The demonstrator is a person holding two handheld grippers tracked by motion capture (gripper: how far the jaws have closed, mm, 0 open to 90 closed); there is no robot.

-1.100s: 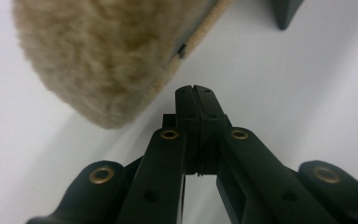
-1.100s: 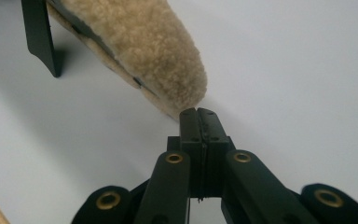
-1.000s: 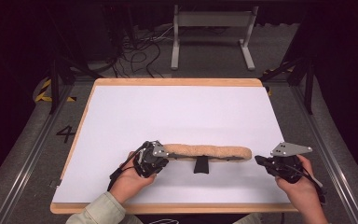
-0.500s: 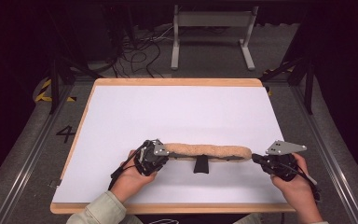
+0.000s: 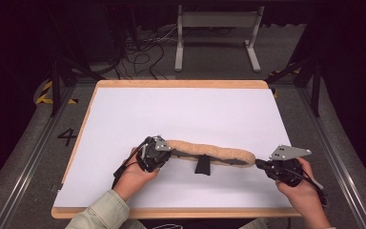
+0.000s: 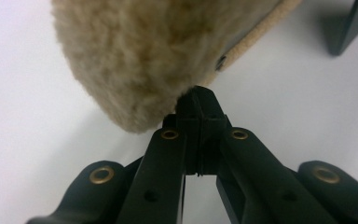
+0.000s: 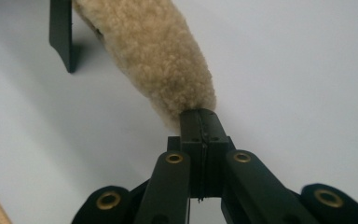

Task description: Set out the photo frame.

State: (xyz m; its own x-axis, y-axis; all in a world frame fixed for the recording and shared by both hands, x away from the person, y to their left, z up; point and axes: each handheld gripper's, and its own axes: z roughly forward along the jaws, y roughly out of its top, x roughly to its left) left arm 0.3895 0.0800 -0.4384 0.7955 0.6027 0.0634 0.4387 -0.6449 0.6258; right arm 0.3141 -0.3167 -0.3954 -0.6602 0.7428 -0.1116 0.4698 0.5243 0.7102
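Note:
A long tan fleece pad point(image 5: 209, 151) stretches left to right over the near part of the white table top point(image 5: 186, 114). A short black piece point(image 5: 202, 166) hangs down from its middle to the table. My left gripper point(image 5: 170, 152) is shut, its tips pinched on the edge of the pad's left end point(image 6: 135, 60). My right gripper point(image 5: 258, 164) is shut too, its tips on the pad's right end point(image 7: 168, 70). A shadow lies under the pad. The black piece point(image 7: 61, 32) also appears at the top left of the right gripper view.
The white sheet lies on a wooden board whose edge point(image 5: 181, 84) runs along the far side. Beyond it a grey metal stand point(image 5: 217, 33) and loose cables point(image 5: 143, 52) rest on the dark floor. Metal rails point(image 5: 28, 157) flank the table.
The right hand has shifted slightly to the left at the pad's end. The left hand and the pad have kept still.

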